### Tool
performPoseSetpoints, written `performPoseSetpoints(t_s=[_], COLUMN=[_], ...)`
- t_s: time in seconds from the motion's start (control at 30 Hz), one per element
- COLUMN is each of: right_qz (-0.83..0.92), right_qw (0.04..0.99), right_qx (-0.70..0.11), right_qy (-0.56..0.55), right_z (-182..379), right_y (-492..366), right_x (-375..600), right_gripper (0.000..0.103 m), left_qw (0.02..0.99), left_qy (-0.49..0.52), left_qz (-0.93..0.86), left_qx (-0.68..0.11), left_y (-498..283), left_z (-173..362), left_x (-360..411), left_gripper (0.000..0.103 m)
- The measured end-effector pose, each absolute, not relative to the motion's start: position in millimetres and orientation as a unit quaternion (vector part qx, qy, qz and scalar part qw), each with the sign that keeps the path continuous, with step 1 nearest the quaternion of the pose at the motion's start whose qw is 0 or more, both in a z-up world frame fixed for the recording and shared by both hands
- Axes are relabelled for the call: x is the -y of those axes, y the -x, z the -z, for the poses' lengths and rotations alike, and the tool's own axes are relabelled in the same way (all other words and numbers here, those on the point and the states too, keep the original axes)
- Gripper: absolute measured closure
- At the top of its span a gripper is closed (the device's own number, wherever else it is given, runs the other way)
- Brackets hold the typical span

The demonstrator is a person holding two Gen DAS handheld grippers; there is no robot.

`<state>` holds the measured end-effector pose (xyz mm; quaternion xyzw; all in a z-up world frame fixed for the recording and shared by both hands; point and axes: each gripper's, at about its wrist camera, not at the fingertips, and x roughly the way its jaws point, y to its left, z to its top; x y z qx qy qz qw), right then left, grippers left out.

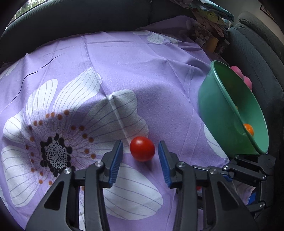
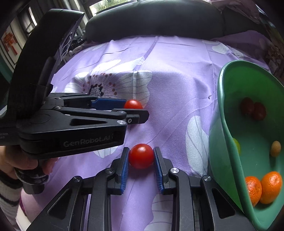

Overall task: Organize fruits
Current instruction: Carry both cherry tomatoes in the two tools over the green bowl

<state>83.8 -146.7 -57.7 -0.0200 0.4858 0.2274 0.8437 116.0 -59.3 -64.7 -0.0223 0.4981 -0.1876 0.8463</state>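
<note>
A red cherry tomato (image 1: 142,148) lies on the purple floral cloth (image 1: 124,71) between the fingers of my left gripper (image 1: 140,149), which is open around it without touching. In the right wrist view my right gripper (image 2: 141,157) is shut on a second red tomato (image 2: 141,156), its blue pads against both sides. The left gripper (image 2: 136,111) shows there too, with the first tomato (image 2: 133,104) at its tips. A green bowl (image 2: 229,124) at the right holds two oranges (image 2: 270,187), dark red fruits (image 2: 253,108) and small yellowish ones. The bowl (image 1: 213,99) also shows in the left wrist view.
Black chair backs (image 1: 79,16) ring the cloth at the rear and right. Cluttered items (image 1: 207,23) sit at the back right. A pink object (image 1: 237,71) lies behind the bowl. The right gripper's body (image 1: 248,168) is at the lower right in the left wrist view.
</note>
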Motion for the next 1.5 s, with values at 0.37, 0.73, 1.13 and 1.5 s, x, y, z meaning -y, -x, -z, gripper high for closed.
performPoseSetpoints(t_s=[0.37,0.73,1.13,1.5], right_qz=[-0.236,-0.234,-0.245,-0.243], right_qw=[0.846,0.849,0.858,0.871], right_qx=[-0.479,-0.474,-0.452,-0.427], right_qy=[0.009,0.006,0.008,0.019], right_z=[58.5,55.9,39.0,20.9], right_y=[-85.4,-79.7,-48.1,-20.2], right_x=[148.4,156.8,158.7,165.2], right_gripper=[0.075,0.075,0.075,0.075], left_qw=[0.852,0.863,0.88,0.892], left_qy=[0.032,0.033,0.033,0.032], left_qz=[0.181,0.177,0.153,0.132], left_qx=[-0.49,-0.472,-0.449,-0.432], left_y=[-120.1,-87.9,-45.8,-5.5], left_z=[65.1,45.4,27.8,20.3], left_x=[60.8,50.9,45.5,41.1], left_gripper=[0.076,0.076,0.075,0.075])
